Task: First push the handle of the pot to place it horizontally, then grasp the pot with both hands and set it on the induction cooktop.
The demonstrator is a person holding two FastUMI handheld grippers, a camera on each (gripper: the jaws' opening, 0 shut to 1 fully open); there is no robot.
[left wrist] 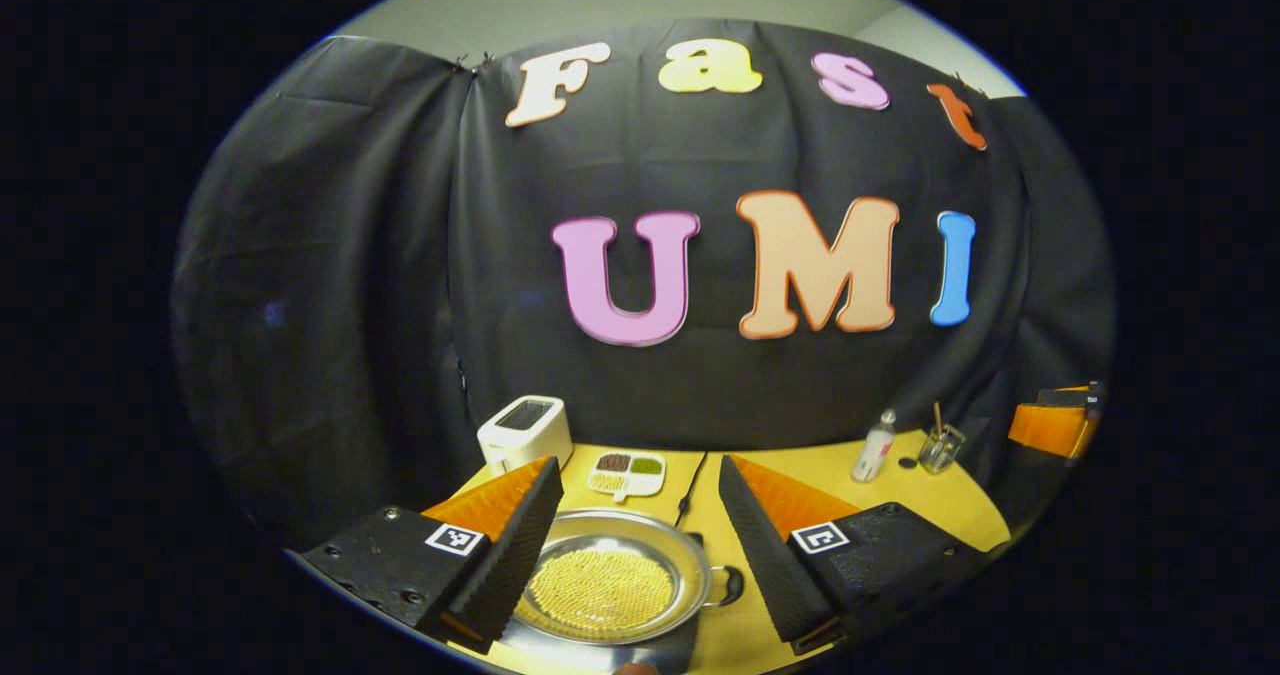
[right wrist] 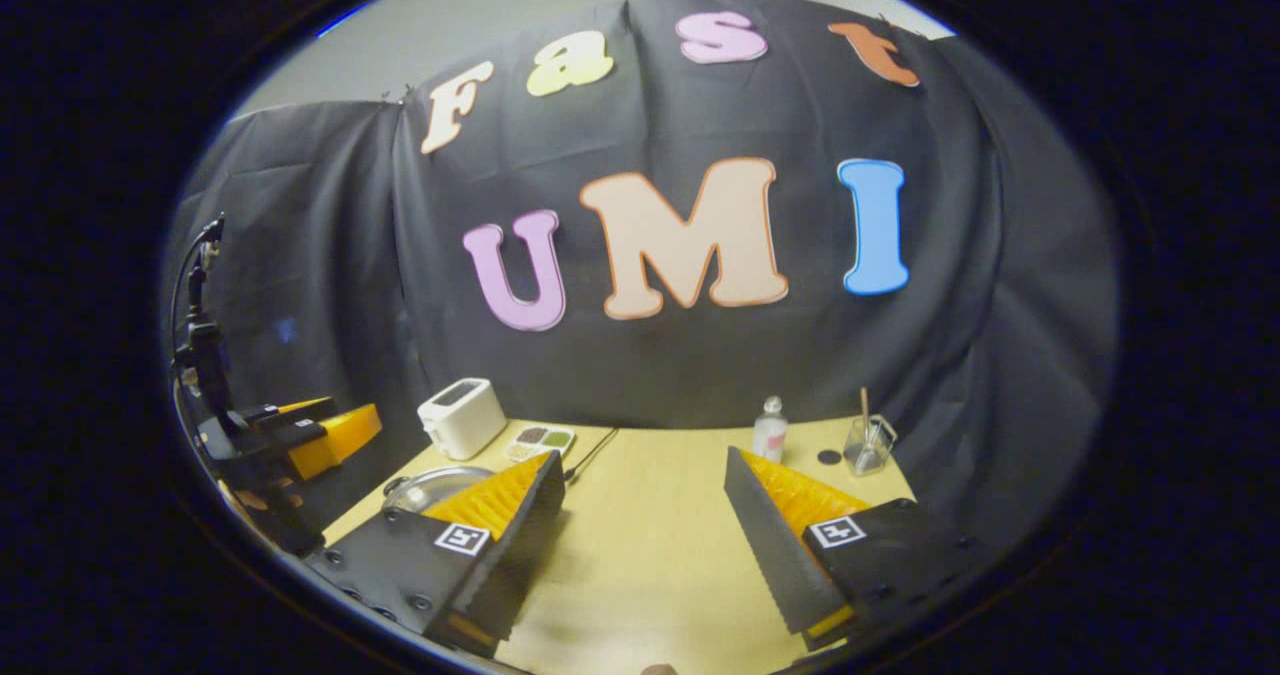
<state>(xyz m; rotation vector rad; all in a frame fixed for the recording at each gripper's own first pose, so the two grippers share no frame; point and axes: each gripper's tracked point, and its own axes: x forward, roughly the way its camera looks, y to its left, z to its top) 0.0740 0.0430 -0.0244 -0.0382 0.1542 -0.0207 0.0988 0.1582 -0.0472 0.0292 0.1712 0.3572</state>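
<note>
In the left gripper view a shiny steel pot (left wrist: pixel 610 580) full of small yellow grains sits low between my left gripper's fingers. A dark loop handle (left wrist: pixel 730 585) sticks out from its right rim. My left gripper (left wrist: pixel 637 465) is open above it, touching nothing. A dark glossy slab (left wrist: pixel 668 647) shows under the pot's near rim; whether it is the induction cooktop I cannot tell. In the right gripper view my right gripper (right wrist: pixel 644 455) is open over bare yellow table (right wrist: pixel 650 545). The pot (right wrist: pixel 430 485) lies to its left, partly hidden behind the left finger.
At the back stand a white toaster (left wrist: pixel 525 430), a divided dish (left wrist: pixel 627 473) of grains, a small bottle (left wrist: pixel 873 447) and a glass (left wrist: pixel 940 447) with a stick. A black cable (left wrist: pixel 690 495) runs toward the pot. The other gripper (right wrist: pixel 300 430) hovers far left of the right one.
</note>
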